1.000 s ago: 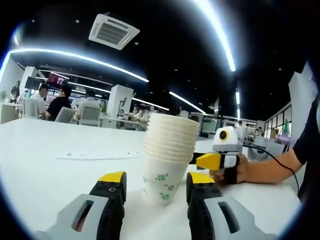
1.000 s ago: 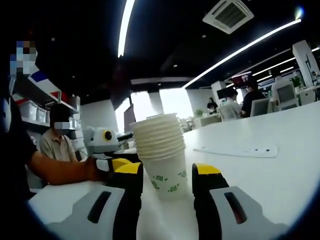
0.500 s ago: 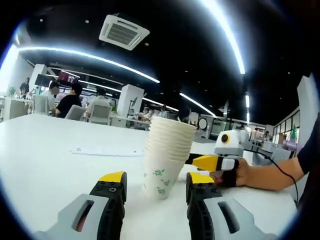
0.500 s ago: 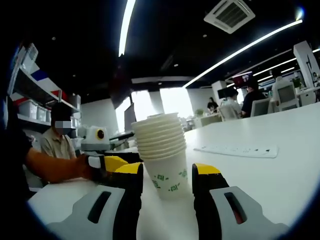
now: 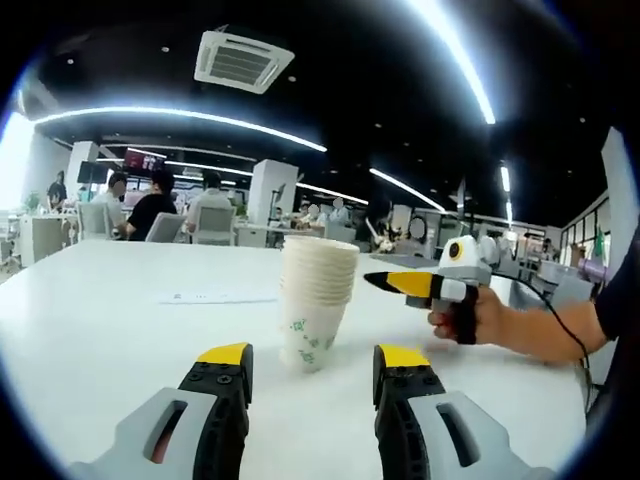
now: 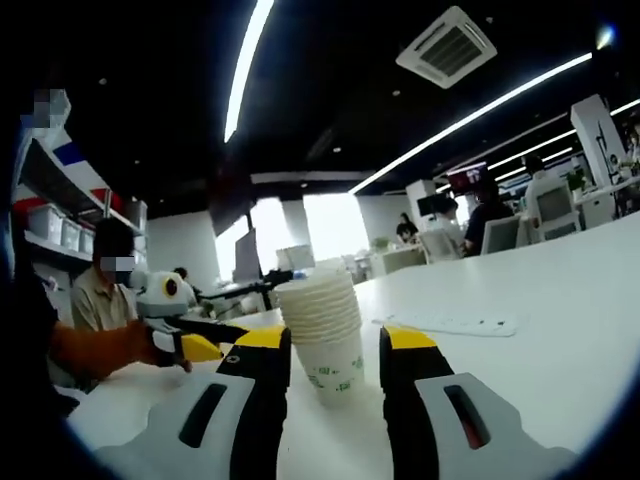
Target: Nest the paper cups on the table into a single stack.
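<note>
Ahead of your yellow-tipped grey left gripper (image 5: 310, 375), the white cup stack (image 5: 316, 302) bore small green prints; the table (image 5: 90, 320) was white.

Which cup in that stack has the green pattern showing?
The bottom cup: it stands on the table and its whole side shows, with green marks. The cups nested above it show just plain white rims.

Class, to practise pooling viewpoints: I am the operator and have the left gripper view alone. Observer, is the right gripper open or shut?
Observer: Open. In the right gripper view the right gripper has its jaws apart, holding nothing.
Operator: Where is the cup stack from there?
Observer: The cup stack stands upright on the table, ahead and framed between those jaws.
Operator: Anything beyond my left gripper?
Observer: A seated person sits beyond the left gripper.
</note>
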A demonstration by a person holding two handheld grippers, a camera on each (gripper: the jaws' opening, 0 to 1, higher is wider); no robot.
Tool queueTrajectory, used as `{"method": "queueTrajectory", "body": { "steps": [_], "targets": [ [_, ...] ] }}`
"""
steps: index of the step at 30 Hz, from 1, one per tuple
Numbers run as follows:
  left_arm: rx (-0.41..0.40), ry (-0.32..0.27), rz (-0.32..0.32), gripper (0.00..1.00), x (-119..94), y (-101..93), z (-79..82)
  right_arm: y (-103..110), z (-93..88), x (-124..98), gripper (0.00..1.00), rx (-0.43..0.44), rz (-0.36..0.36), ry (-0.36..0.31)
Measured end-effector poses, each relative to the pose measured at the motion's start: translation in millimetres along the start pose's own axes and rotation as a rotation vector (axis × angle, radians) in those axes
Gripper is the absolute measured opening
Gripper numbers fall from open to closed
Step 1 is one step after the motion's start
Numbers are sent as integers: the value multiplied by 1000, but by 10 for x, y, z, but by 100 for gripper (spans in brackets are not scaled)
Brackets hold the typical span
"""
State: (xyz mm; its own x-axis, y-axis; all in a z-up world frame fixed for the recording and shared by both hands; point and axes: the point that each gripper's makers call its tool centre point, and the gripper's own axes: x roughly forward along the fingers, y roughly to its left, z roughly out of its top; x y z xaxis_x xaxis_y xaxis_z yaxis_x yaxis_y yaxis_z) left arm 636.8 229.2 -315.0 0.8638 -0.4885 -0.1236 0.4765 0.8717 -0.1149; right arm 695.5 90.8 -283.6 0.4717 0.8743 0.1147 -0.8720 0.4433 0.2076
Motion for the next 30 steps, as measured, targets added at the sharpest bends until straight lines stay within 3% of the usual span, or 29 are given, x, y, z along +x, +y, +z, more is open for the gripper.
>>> {"method": "queueTrajectory", "body": {
  "steps": [6,14,18,30],
  "targets": [
    [11,-4,-8,52,-178,-116,18,149,91,-271,36,-13,-18,-10],
    [34,2,-7,54,-357,-239,26,420,99,-519,36,-92,-25,42],
    [79,43,20,53,-459,-282,-35,541,16,-631,36,-126,-35,97],
    [136,82,-9,54,-704,-491,-130,795,-128,-1007,36,-215,-50,157]
  ]
}}
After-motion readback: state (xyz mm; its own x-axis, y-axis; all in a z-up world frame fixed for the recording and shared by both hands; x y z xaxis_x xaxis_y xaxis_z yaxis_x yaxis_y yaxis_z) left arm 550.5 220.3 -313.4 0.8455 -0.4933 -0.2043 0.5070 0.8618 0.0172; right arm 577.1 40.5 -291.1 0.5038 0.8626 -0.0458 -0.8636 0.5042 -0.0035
